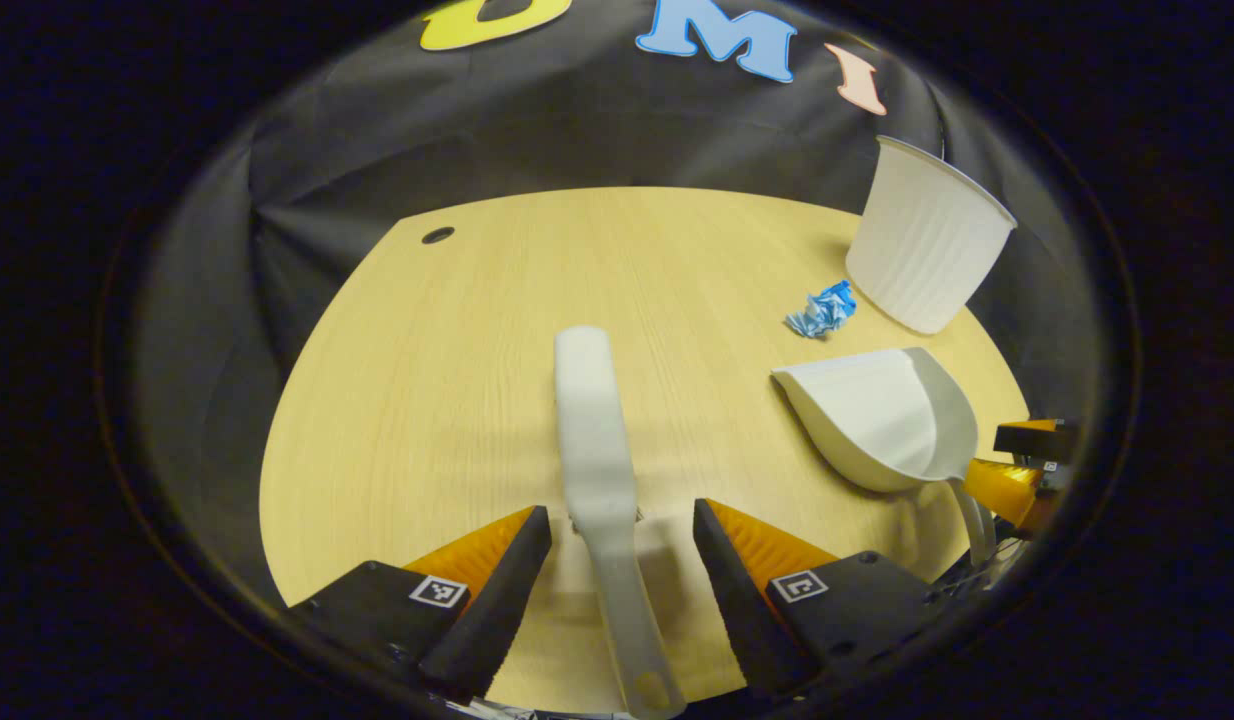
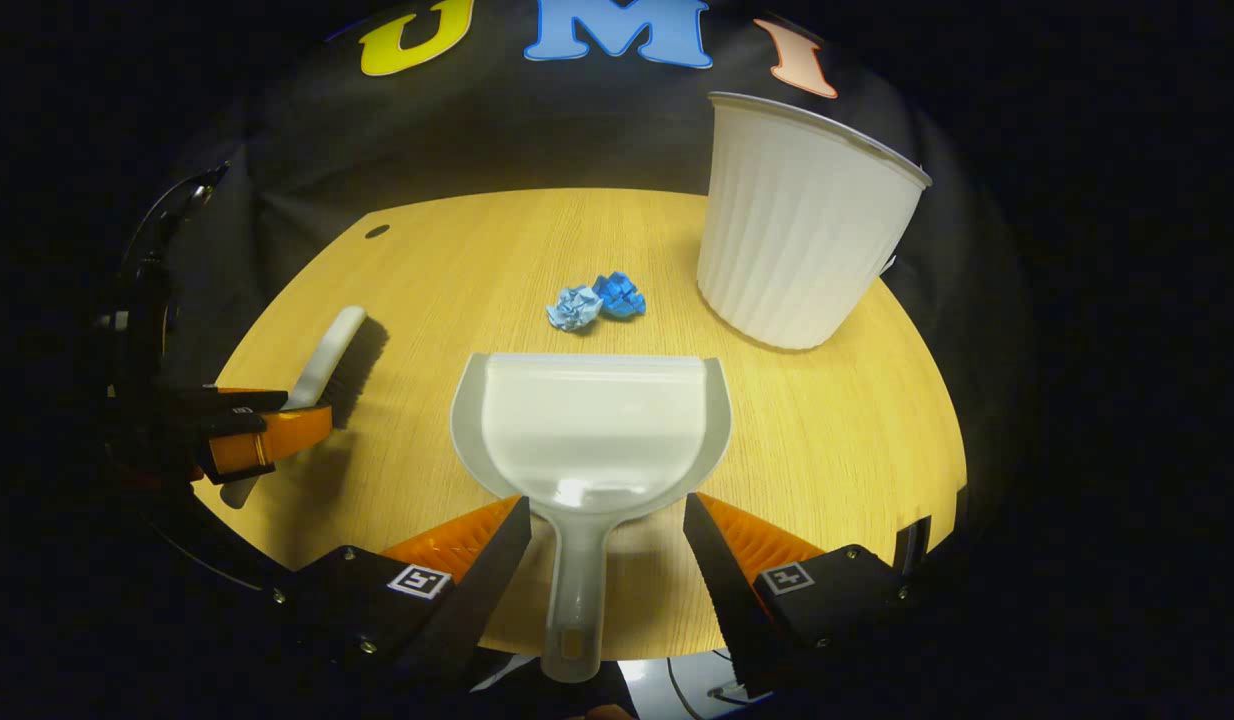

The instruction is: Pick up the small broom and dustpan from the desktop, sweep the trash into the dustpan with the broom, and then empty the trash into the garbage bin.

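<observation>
Broom and dustpan lie flat on the bench, each handle straddled by spread, untouching fingers of the left gripper and right gripper, presumably pre-grasp, with trash ahead beside the bin.

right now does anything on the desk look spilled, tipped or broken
Nothing stands out. The white ribbed bin stands upright, the crumpled blue paper scraps lie before the grey plastic dustpan, and the white-handled brush lies flat.

Matt wood-grain desktop, smooth glossy plastic dustpan, ribbed plastic bin, crumpled paper trash.
</observation>
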The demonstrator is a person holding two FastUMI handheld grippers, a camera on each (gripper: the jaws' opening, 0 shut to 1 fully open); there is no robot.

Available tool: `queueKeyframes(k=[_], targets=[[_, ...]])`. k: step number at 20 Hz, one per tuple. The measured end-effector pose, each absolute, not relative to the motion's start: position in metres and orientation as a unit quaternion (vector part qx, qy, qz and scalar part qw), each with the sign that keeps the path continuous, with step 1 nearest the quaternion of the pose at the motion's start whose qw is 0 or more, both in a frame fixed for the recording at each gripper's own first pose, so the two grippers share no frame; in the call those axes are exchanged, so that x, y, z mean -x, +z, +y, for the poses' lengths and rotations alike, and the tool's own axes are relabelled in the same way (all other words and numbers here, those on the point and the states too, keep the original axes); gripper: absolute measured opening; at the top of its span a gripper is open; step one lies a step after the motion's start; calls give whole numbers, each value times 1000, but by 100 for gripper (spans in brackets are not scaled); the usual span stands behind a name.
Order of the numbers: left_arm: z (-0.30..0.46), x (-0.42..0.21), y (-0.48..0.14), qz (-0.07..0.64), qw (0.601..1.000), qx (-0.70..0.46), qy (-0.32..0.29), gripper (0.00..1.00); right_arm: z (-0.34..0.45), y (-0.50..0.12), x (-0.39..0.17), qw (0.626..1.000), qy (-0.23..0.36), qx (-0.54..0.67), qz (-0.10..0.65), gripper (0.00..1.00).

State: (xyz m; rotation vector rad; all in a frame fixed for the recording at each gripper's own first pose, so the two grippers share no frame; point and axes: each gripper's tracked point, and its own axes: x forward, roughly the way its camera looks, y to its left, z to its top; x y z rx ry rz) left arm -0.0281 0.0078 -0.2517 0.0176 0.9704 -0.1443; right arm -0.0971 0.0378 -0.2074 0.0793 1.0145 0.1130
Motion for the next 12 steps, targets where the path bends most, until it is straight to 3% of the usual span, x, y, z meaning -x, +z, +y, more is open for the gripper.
queueKeyframes(k=[12], targets=[[8,22,-279,508,859,-13,-63,95,45,-251,101,828,70,-18,556,96]])
